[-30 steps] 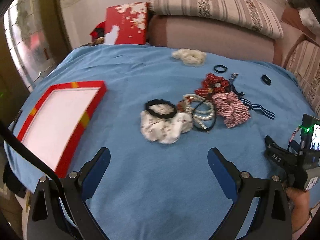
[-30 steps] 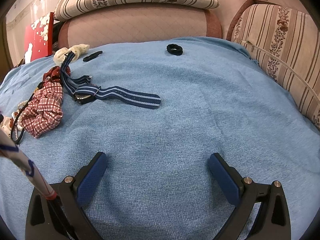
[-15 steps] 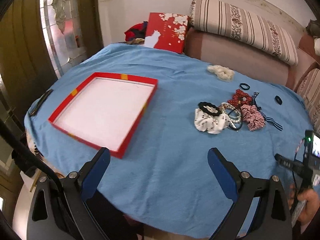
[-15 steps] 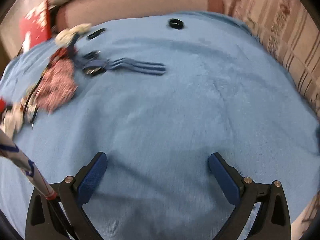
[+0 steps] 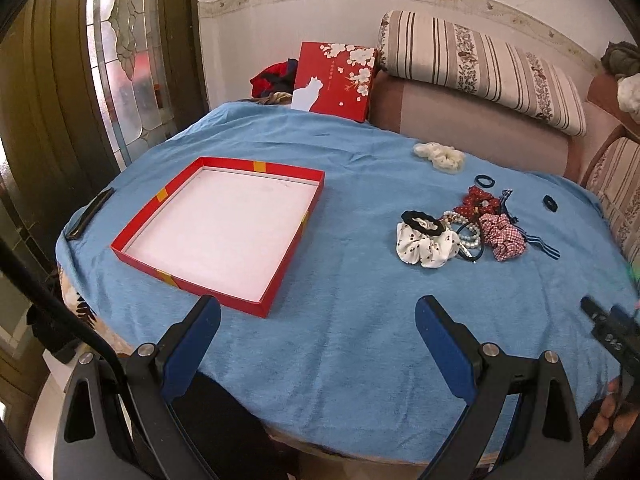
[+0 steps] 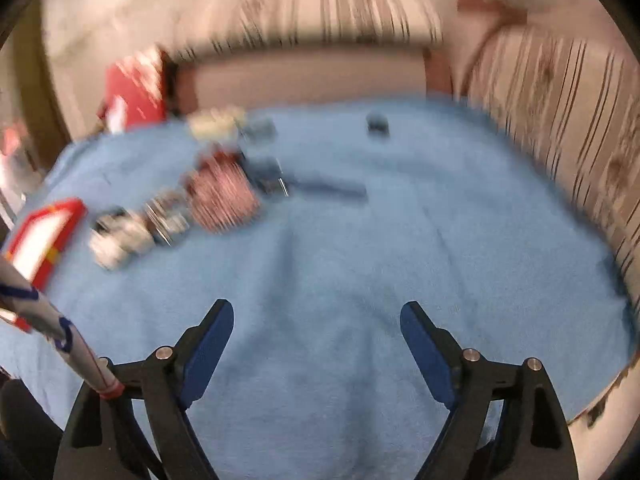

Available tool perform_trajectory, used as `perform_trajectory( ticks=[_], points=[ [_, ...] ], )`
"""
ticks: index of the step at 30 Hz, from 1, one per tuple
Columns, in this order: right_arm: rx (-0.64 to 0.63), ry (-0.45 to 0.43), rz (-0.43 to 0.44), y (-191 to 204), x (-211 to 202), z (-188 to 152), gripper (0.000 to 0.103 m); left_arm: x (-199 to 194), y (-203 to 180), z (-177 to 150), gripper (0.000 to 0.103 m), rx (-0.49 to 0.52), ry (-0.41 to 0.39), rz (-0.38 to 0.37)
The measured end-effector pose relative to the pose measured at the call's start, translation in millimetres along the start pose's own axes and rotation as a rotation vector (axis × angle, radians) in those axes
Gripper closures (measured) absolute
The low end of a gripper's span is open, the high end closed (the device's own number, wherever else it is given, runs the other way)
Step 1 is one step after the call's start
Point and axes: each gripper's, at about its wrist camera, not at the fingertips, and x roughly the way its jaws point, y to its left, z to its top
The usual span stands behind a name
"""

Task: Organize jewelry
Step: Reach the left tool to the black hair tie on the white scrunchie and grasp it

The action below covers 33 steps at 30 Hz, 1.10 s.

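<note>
A red tray with a white floor (image 5: 224, 232) lies on the blue cloth at left. A pile of accessories lies at right: a white spotted scrunchie (image 5: 426, 242) with a black band on it, a pearl string (image 5: 466, 230), a red checked scrunchie (image 5: 504, 236), a red bow (image 5: 478, 200) and a striped blue strap (image 5: 538, 242). My left gripper (image 5: 318, 322) is open and empty above the table's near edge. My right gripper (image 6: 316, 326) is open and empty; its view is blurred, with the pile (image 6: 222, 196) far ahead at left.
A cream scrunchie (image 5: 440, 156), a black hair tie (image 5: 485, 181) and a small black band (image 5: 550, 203) lie apart at the back. A red flowered box lid (image 5: 334, 76) leans against the sofa. A dark flat object (image 5: 90, 213) lies at the left edge. Striped sofa cushions (image 5: 480, 68) border the table.
Both grippers have pulled back and up from the table, so more of it shows. The red tray has come fully into the left view. The right view has become blurred.
</note>
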Motion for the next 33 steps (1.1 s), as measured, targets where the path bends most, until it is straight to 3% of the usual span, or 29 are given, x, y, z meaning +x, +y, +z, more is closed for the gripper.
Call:
perform_trajectory(
  ticks=[2, 5, 6, 8, 16, 19, 23, 25, 27, 29, 31, 33],
  points=[
    [0.000, -0.033, 0.111, 11.9, -9.0, -3.6, 0.012, -2.1, 0.5, -1.7, 0.005, 0.003, -0.001, 0.005],
    [-0.001, 0.146, 0.207, 27.1, 11.9, -14.7, 0.014, -8.7, 4.1, -3.1, 0.005, 0.008, -0.015, 0.011],
    [-0.019, 0.169, 0.189, 32.2, 14.9, -18.9, 0.024, -11.6, 5.7, -3.9, 0.005, 0.007, -0.022, 0.012],
    [-0.074, 0.161, 0.121, 41.8, 11.0, -24.3, 0.028, -20.0, 11.1, -7.6, 0.005, 0.004, -0.043, 0.018],
    [-0.203, -0.032, 0.046, 56.5, -54.8, -13.6, 0.028, -49.9, 29.3, -18.0, 0.005, 0.002, -0.102, 0.023],
    [-0.213, -0.025, 0.041, 57.3, -60.8, -12.4, 0.028, -62.9, 35.2, -15.5, 0.005, -0.003, -0.127, 0.013],
    [-0.159, -0.155, 0.017, 55.5, -81.7, -4.0, 0.028, -72.7, 34.7, -0.2, 0.005, 0.018, -0.178, 0.034],
    [-0.131, -0.218, 0.050, 54.0, -82.2, -0.5, 0.014, -69.5, 34.0, 9.8, 0.005, 0.020, -0.194, 0.043],
    [-0.127, -0.174, 0.078, 55.0, -66.6, 0.3, 0.013, -57.6, 30.1, 22.1, 0.005, 0.014, -0.185, 0.029],
    [-0.123, -0.058, 0.086, 56.4, -39.5, -2.6, 0.015, -40.7, 24.0, 33.6, 0.005, 0.007, -0.157, -0.002],
    [-0.116, 0.059, 0.091, 55.5, -16.7, -10.3, 0.025, -21.4, 16.4, 43.5, 0.005, 0.007, -0.140, -0.033],
    [-0.134, 0.093, 0.076, 56.5, -7.5, -18.1, 0.025, 1.8, 6.0, 54.0, 0.005, 0.029, -0.134, -0.049]
  ],
)
